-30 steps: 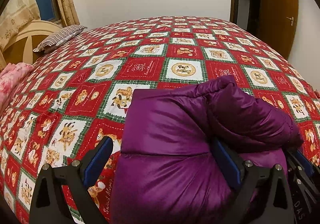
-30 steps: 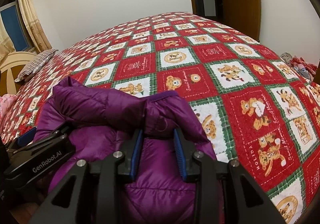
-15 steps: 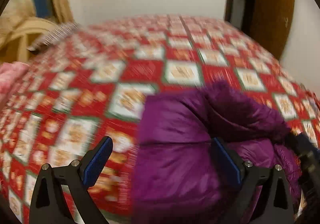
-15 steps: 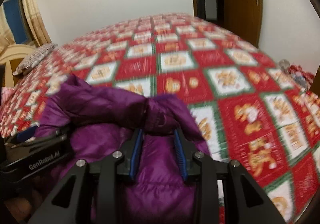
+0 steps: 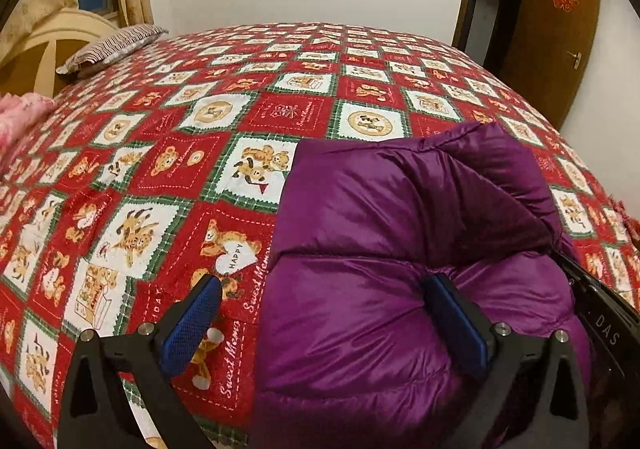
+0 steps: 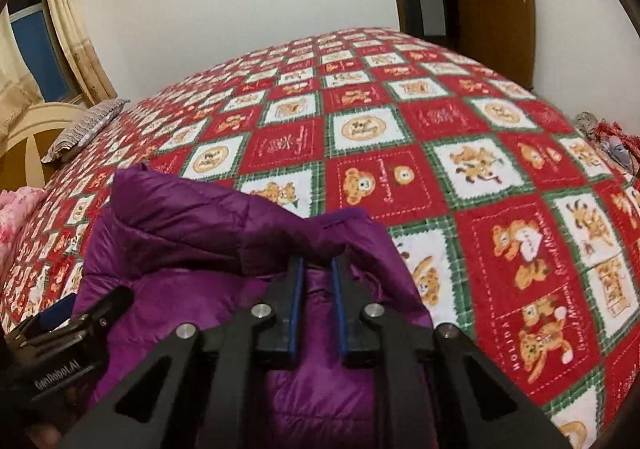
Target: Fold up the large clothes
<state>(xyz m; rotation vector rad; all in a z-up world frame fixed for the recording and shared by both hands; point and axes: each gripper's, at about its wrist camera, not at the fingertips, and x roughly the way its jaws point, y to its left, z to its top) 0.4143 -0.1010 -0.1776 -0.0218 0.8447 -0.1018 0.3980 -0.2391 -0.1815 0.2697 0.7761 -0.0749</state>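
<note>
A purple down jacket [image 5: 384, 249] lies bunched at the near edge of the bed [image 5: 280, 117], on a red, white and green patchwork bedspread [image 6: 460, 177] printed with teddy bears. The jacket is folded over itself: a puffy quilted panel sits nearest the cameras, and a darker fold of the same fabric rises behind it toward the middle of the bed.

The left gripper [image 5: 320, 313] is spread wide. Its 2 blue pads stand far apart; one finger [image 5: 192, 325] hangs over bare bedspread just beside the jacket's left edge, and the other presses into a crease in the quilted panel. Nothing is clamped between them.

The right gripper [image 6: 316, 301] has its 2 pads drawn close together, with a narrow gap between them filled by purple fabric. It pinches a ridge of the jacket near the garment's right side, just below the raised fold. In the right wrist view, the left gripper's black body shows at the lower left, resting against the jacket.

A striped pillow [image 5: 108, 49] lies at the far left corner of the bed, next to a cream headboard [image 5: 44, 45]. Pink cloth [image 5: 20, 121] sits at the left edge. A brown wooden door [image 6: 496, 1] stands beyond the far right corner.
</note>
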